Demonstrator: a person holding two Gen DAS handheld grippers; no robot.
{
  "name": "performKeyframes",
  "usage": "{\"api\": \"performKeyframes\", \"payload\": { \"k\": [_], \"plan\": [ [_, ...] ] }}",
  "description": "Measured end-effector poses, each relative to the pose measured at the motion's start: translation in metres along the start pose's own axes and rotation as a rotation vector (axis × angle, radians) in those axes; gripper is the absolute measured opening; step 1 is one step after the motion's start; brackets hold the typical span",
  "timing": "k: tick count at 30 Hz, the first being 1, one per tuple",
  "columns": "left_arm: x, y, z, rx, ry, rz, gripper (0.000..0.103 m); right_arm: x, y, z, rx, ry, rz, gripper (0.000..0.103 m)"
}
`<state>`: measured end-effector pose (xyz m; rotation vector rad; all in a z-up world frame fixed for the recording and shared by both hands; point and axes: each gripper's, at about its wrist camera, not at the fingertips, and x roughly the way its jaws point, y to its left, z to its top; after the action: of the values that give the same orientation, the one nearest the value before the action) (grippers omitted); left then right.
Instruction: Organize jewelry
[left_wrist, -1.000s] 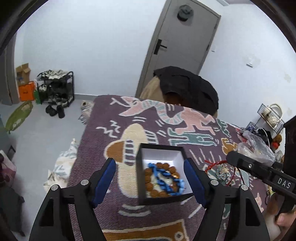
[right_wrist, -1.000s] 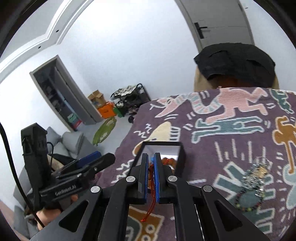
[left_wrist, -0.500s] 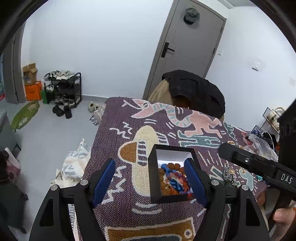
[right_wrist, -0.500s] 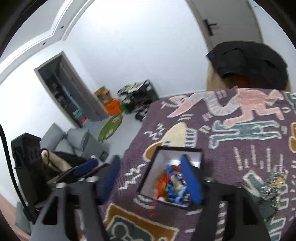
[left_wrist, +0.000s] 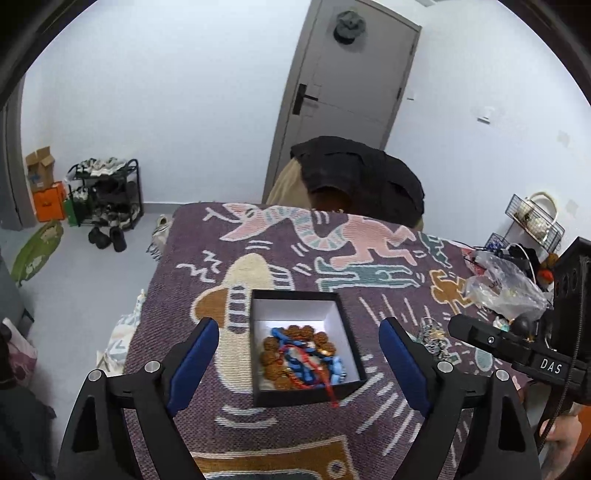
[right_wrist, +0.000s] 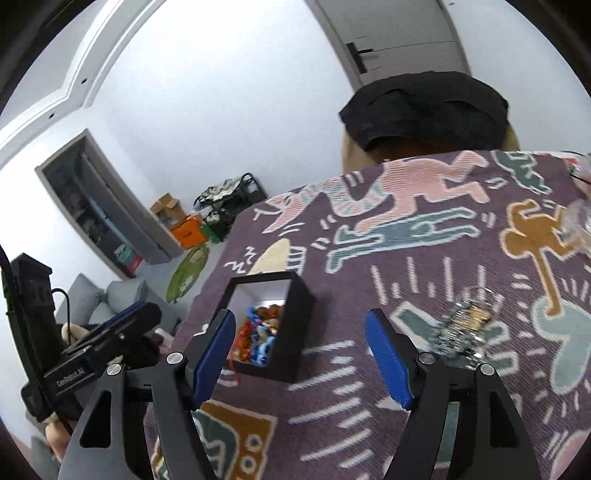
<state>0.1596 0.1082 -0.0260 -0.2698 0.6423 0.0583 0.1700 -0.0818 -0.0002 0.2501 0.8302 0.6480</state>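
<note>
A black box with a white inside (left_wrist: 306, 395) stands on the patterned cloth. It holds a brown bead bracelet (left_wrist: 295, 330), blue beads (left_wrist: 336, 365) and a red cord (left_wrist: 330, 391) that trails over the near rim. My left gripper (left_wrist: 297, 326) hovers just short of the box with its jaws opening; the pads touch nothing. My right gripper (right_wrist: 300, 316) is open and empty, to the right of the box (right_wrist: 291, 363). A loose beaded bracelet (right_wrist: 465, 325) lies on the cloth further right.
The purple cloth (left_wrist: 258, 424) covers a table whose left edge drops to the floor. A clear plastic bag (left_wrist: 502, 284) and a wire basket (left_wrist: 535, 218) sit at the right. A chair draped with a dark jacket (left_wrist: 354, 173) stands behind the table.
My right gripper, shut on the red cord over the box a second ago, has opened and drawn back to the right. The cord now lies in the box. My left jaws widened slightly.
</note>
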Motion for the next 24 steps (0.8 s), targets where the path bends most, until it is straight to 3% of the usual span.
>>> {"api": "performKeyframes", "payload": {
  "k": [24],
  "plan": [
    [0.019, -0.088, -0.006, 0.084, 0.014, -0.106, 0.089, -0.073, -0.095, -0.026, 0.14, -0.085, -0.089, 0.073]
  ]
}}
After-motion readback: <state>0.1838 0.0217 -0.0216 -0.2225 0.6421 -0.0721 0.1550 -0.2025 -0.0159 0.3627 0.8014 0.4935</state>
